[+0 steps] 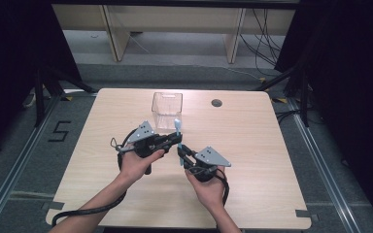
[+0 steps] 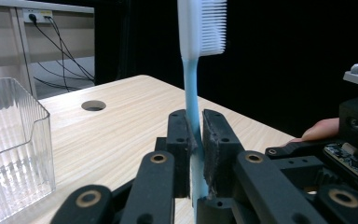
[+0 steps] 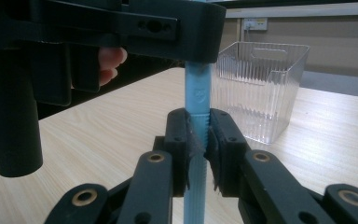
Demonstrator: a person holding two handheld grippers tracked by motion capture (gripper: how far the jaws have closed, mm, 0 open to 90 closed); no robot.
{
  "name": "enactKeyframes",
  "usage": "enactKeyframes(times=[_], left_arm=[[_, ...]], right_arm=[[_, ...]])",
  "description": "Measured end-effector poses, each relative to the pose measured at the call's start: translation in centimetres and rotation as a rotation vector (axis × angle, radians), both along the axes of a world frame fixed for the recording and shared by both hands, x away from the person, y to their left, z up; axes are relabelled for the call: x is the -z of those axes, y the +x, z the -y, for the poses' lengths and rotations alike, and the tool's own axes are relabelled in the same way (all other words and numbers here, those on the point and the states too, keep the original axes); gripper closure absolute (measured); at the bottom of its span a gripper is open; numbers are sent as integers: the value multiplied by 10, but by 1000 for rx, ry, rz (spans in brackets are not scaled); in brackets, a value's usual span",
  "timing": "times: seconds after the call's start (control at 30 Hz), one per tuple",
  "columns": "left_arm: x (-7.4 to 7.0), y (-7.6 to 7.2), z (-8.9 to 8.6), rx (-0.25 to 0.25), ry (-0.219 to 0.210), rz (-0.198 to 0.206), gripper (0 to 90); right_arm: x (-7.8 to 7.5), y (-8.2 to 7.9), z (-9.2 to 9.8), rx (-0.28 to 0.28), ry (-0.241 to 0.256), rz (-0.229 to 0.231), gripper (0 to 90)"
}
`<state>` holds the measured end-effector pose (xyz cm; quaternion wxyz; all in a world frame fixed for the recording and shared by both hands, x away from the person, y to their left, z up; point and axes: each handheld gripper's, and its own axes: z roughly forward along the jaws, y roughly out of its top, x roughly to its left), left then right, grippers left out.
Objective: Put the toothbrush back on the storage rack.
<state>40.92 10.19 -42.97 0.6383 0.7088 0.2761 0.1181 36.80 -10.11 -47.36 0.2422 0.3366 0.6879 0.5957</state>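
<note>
Blue toothbrush [image 1: 178, 136] held upright above the middle of the bench [image 1: 272, 160], just near of the clear ribbed box [image 1: 166, 109]. Both tools have it at once.

Left tool [image 1: 177, 138]: jaws closed on the handle's upper part, below the white bristle head [image 2: 207, 25]. Right tool [image 1: 180, 153]: jaws closed on the lower handle, directly under the left tool.

Handling, as judged:
- Light, a slim plastic stick; no load on either grip.
- Handle stiff but narrow and smooth, so it could pivot or slide between the pads if squeezed off-centre.
- Best hold is on the flat mid-handle, pads square across it, as both tools have it now. Avoid the bristles: soft, no purchase.
- Box is thin clear plastic, probably light enough to shift if knocked.

Person's hands [image 1: 141, 162] hold both tools close together, nearly touching.
</note>
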Motion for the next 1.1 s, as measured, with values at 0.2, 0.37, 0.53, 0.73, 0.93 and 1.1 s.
enactKeyframes(times=[0.2,0.37,0.53,0.73,0.93,1.1], left_arm=[[-1,-2,1,10,21,36,852],[-4,-1,-4,-7,23,61,853],[-7,-2,-8,-16,15,89,854],[-9,-1,-14,-23,25,118,854],[-12,2,-22,-41,24,140,854],[-12,8,-29,-59,29,152,854]], right_arm=[[0,-1,-2,3,-16,-18,730],[2,-1,-1,-9,-12,-22,609],[3,-6,3,24,-11,-47,555],[9,-6,17,35,-31,-55,533],[17,-7,38,76,-40,-87,522],[21,-9,54,111,-8,-114,527]])
